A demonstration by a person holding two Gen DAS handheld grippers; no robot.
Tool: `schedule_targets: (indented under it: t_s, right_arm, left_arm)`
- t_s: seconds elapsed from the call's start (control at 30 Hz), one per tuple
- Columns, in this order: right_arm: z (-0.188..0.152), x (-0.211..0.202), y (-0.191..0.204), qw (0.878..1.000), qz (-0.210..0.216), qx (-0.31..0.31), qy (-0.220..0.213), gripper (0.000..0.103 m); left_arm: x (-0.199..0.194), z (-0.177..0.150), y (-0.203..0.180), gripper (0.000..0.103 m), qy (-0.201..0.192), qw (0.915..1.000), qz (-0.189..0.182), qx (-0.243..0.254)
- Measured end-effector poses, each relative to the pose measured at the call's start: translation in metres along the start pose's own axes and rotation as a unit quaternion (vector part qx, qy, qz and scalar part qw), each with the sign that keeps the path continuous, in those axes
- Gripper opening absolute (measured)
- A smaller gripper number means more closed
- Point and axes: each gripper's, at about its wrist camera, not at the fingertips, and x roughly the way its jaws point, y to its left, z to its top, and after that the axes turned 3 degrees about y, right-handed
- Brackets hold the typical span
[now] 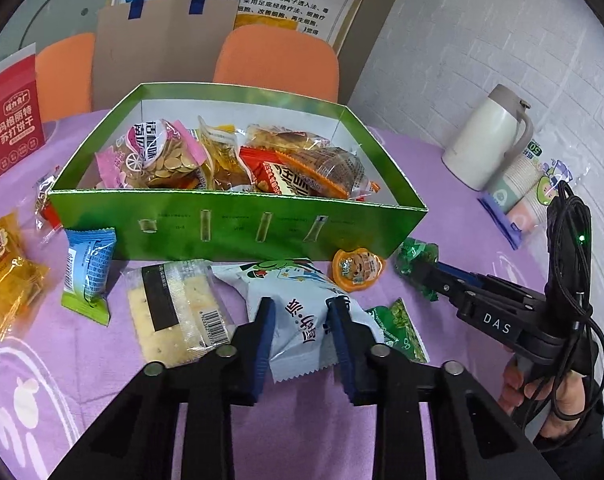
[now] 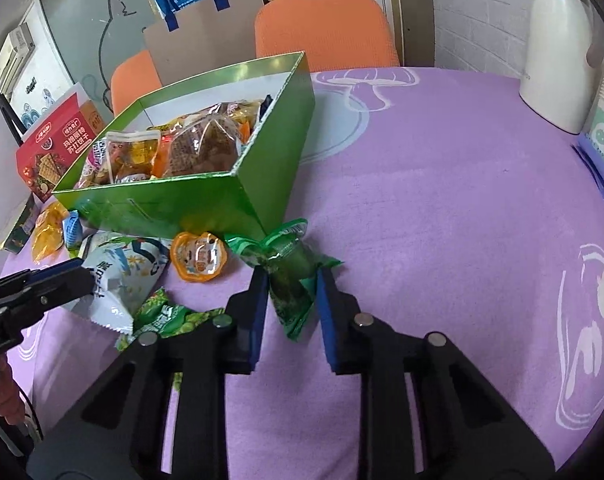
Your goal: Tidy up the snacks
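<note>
The green box [image 1: 238, 232] ahead of my tongs is already well filled with snacks. About eight packets lie loose on the counter [image 2: 442, 184]. My left tongs [image 1: 300, 320] straddle the white packet [image 1: 302, 292], my right tongs [image 2: 292, 296] the green candy [image 2: 290, 280]; neither is clamped yet.

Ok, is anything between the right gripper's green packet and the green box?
Only the box's own near wall. The right gripper straddles the dark green wrapped snack packet beside the green cardboard box's near corner. The orange jelly cup sits off to the left, clear of that path.
</note>
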Motion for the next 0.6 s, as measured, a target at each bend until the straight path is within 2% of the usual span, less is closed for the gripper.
schedule_targets:
  t_s: [0.03,0.13,0.37,0.4,0.47,0.5,0.53,0.6]
  right_arm:
    - [-0.002,-0.005,0.003,1.000,0.002,-0.005,-0.004,0.026]
    - [-0.009,-0.022,0.013,1.000,0.006,-0.018,-0.015,0.026]
    - [-0.040,-0.055,0.032,0.998,0.026,-0.048,-0.004,0.027]
    - [-0.044,-0.055,0.033,0.998,0.027,-0.051,0.002,0.028]
    - [-0.054,-0.055,0.034,0.998,0.024,-0.053,0.013,0.028]
    - [-0.057,-0.054,0.035,0.998,0.023,-0.052,0.018,0.029]
    - [-0.060,-0.053,0.034,0.998,0.025,-0.049,0.022,0.029]
    - [-0.065,-0.054,0.034,0.998,0.030,-0.041,0.024,0.031]
  left_arm:
    - [-0.004,-0.001,-0.001,0.008,0.000,1.0000,-0.008,0.004]
    - [-0.013,-0.007,-0.006,0.005,-0.005,0.9999,-0.011,0.011]
    - [-0.042,-0.038,0.001,0.007,-0.012,0.9998,-0.010,-0.009]
    - [-0.044,-0.042,0.003,0.015,-0.013,0.9997,-0.012,-0.016]
    - [-0.046,-0.045,0.006,0.041,-0.016,0.9992,-0.021,-0.030]
    - [-0.046,-0.044,0.005,0.062,-0.018,0.9991,-0.016,-0.035]
    - [-0.045,-0.044,0.005,0.068,-0.024,0.9988,-0.006,-0.041]
    - [-0.039,-0.039,0.001,0.068,-0.024,0.9989,-0.010,-0.037]
